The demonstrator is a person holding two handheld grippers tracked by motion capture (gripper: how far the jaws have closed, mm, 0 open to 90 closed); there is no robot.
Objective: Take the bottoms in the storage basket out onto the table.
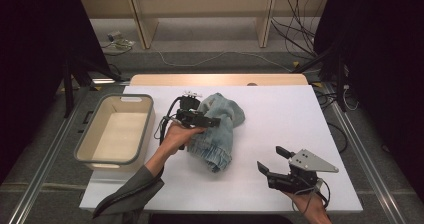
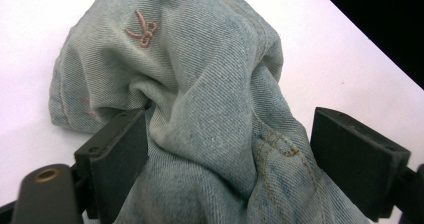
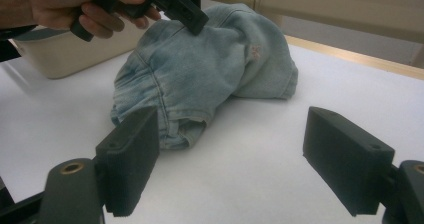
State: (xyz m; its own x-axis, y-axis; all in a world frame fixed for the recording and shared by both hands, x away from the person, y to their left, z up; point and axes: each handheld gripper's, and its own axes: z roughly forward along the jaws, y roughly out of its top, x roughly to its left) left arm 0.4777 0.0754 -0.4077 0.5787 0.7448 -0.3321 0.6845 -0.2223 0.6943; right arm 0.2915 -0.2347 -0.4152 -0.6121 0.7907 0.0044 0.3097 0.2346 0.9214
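Observation:
A crumpled pair of light-blue denim shorts (image 1: 220, 134) lies in a heap at the middle of the white table. My left gripper (image 1: 207, 119) hovers at the heap's top left, held by a hand in a grey sleeve. In the left gripper view its jaws (image 2: 227, 119) stand wide apart with a raised fold of the denim (image 2: 200, 59) between them; the left pad (image 2: 120, 154) is against the cloth and the right pad (image 2: 355, 159) is clear of it. My right gripper (image 1: 270, 158) rests near the front right, open, with nothing between its jaws (image 3: 232, 119), which point toward the shorts (image 3: 210, 69).
A beige plastic basket (image 1: 131, 98) with a grey rim stands at the table's left, hollow inside. Bare white tabletop (image 1: 290, 119) spreads to the right of the shorts. Wooden legs and loose cables lie on the floor beyond the far edge.

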